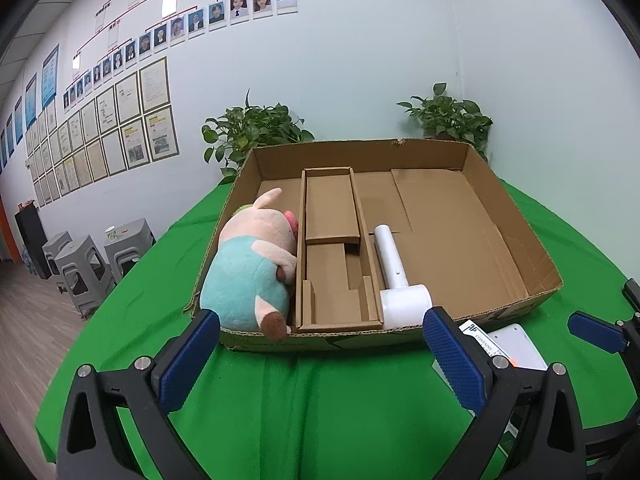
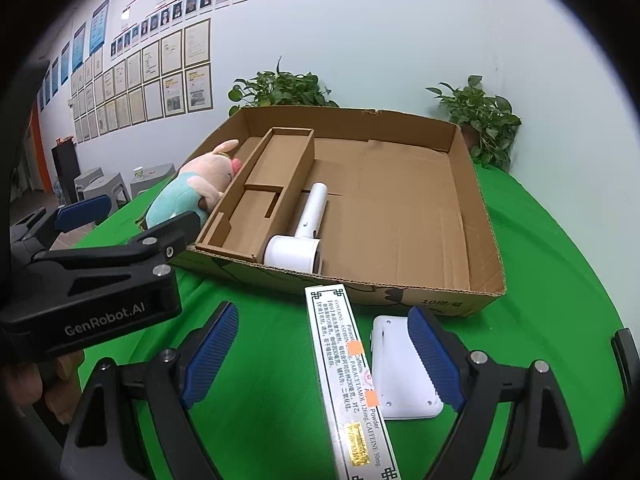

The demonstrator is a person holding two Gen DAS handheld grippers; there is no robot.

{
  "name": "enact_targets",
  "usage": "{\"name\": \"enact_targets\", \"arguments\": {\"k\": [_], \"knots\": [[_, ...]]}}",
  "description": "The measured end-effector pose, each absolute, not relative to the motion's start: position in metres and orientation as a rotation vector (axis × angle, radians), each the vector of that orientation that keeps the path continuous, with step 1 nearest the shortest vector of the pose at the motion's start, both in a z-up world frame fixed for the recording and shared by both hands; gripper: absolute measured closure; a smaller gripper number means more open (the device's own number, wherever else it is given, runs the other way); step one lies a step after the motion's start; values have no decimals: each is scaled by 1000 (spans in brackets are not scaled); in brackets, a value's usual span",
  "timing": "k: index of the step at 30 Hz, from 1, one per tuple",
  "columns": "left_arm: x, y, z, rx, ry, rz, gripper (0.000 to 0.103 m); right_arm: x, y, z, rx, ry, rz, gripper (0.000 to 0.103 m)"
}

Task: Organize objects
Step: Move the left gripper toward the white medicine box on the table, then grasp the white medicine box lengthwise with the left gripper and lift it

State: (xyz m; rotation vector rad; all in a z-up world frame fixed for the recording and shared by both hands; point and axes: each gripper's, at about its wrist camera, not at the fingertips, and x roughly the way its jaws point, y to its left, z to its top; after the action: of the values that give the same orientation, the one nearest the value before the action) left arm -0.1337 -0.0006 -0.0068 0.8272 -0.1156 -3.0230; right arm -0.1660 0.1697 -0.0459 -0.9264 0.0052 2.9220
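Observation:
A shallow cardboard box [image 1: 516, 220] [image 2: 486, 216] sits on the green table. Inside, a plush pig [image 1: 252, 268] [image 2: 192, 190] lies in the left compartment, and a white hair dryer [image 1: 396, 280] [image 2: 300, 240] lies right of a narrow cardboard insert [image 1: 332, 216]. My left gripper [image 1: 320, 356] is open and empty, just in front of the box's near wall. My right gripper [image 2: 320, 364] is open, its fingers on either side of a long white medicine box [image 2: 348, 384] and a flat white device [image 2: 400, 376] on the table; both show at the right in the left wrist view [image 1: 512, 344].
Two potted plants [image 1: 256, 128] [image 1: 448, 116] stand behind the box against the wall. Grey stools [image 1: 92, 260] stand off the table's left side. The left gripper's body [image 2: 100, 280] shows at the left of the right wrist view.

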Motion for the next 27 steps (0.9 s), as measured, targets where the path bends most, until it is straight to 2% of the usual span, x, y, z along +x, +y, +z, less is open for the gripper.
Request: {"name": "enact_targets", "arguments": {"k": [13,20,23,26,27], "knots": [[-137,-2,-23,980,-66,-3058,1,-159,169,-57,-978,-2,2957,16],[-147,2,-47,1317,166,-3167,1,-138,187,-73,-1063,-58,2937,17],[-145,6,-58,1373,211,-3183,1,-132,190,-81,-1120,-66,2931,21],[-144,7,-66,1428,284,-3203,1,-133,187,-88,-1191,-72,2925,40],[-144,7,-68,1445,299,-3210,1,-136,185,-92,-1218,-85,2905,51]]}}
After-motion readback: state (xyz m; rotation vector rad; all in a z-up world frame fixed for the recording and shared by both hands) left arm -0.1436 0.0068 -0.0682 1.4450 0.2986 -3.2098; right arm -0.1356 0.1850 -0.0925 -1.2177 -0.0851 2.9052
